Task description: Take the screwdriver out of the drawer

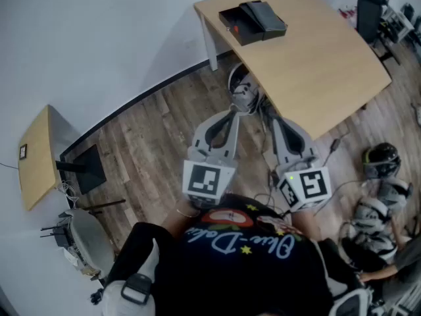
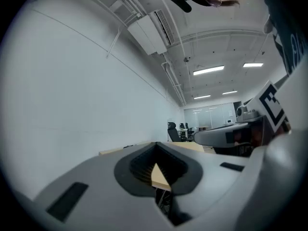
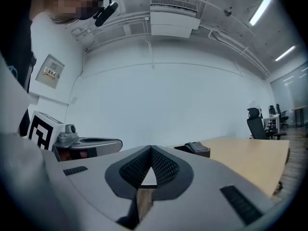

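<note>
I cannot pick out the screwdriver in any view. The only likely container is a low black box (image 1: 252, 20) with a red patch on its near-left side, and it lies at 12 o'clock from me, on the far left end of the pale wood worktop (image 1: 329, 64). I cannot tell whether the box is open. My left hand-held gripper (image 1: 233, 113) points toward 12 o'clock over the wood floor (image 1: 151, 143), short of the worktop's near edge. Its own view shows the jaws together at the tips with nothing between them. My right hand-held gripper (image 1: 275, 121) runs just beside it at 1 o'clock, level with the worktop's edge. Its jaws are likewise together and hold nothing, and its view has the black box ahead at 1 o'clock on the worktop. Well apart from both, a small wooden side table (image 1: 36, 157) stands at 9 o'clock against the white wall, and a black helmet (image 1: 381, 158) lies on the floor at 3 o'clock.
</note>
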`<act>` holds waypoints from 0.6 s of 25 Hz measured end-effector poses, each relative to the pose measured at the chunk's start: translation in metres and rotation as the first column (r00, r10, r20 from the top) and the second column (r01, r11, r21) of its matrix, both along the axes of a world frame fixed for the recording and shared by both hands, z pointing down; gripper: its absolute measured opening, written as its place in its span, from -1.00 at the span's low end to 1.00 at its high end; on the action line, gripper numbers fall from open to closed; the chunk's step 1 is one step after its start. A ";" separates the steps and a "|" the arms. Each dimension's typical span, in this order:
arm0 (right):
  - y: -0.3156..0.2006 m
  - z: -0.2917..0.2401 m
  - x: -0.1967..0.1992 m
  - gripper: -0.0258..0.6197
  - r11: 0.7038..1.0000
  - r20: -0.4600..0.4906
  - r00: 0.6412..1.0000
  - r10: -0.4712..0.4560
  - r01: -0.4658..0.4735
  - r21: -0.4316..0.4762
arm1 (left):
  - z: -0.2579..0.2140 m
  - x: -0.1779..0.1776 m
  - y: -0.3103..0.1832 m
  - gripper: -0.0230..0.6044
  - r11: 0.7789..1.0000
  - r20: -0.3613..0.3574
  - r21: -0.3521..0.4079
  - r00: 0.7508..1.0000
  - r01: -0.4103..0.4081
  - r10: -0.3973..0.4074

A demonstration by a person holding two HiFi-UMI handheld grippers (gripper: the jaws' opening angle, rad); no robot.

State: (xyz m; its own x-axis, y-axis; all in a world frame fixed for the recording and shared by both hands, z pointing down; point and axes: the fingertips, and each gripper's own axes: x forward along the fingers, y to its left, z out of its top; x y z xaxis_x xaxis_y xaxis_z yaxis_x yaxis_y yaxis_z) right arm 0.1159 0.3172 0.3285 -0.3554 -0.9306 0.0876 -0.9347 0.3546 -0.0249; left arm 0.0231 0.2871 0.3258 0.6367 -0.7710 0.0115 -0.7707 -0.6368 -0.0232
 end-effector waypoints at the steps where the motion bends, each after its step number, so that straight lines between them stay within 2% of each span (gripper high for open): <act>1: -0.003 0.002 -0.003 -0.92 1.000 0.002 1.000 0.003 -0.003 -0.002 | 0.001 -0.003 -0.003 -0.93 1.000 -0.001 0.001 1.000 -0.002 0.002; 7: -0.027 0.006 -0.020 -0.92 1.000 0.042 0.999 0.015 -0.014 -0.002 | 0.008 -0.024 -0.027 -0.93 1.000 -0.011 -0.010 1.000 -0.011 0.011; 15: -0.054 0.007 -0.047 -0.92 0.999 0.031 0.998 0.046 -0.046 -0.007 | 0.013 -0.052 -0.051 -0.93 0.999 -0.027 -0.004 0.999 -0.036 0.036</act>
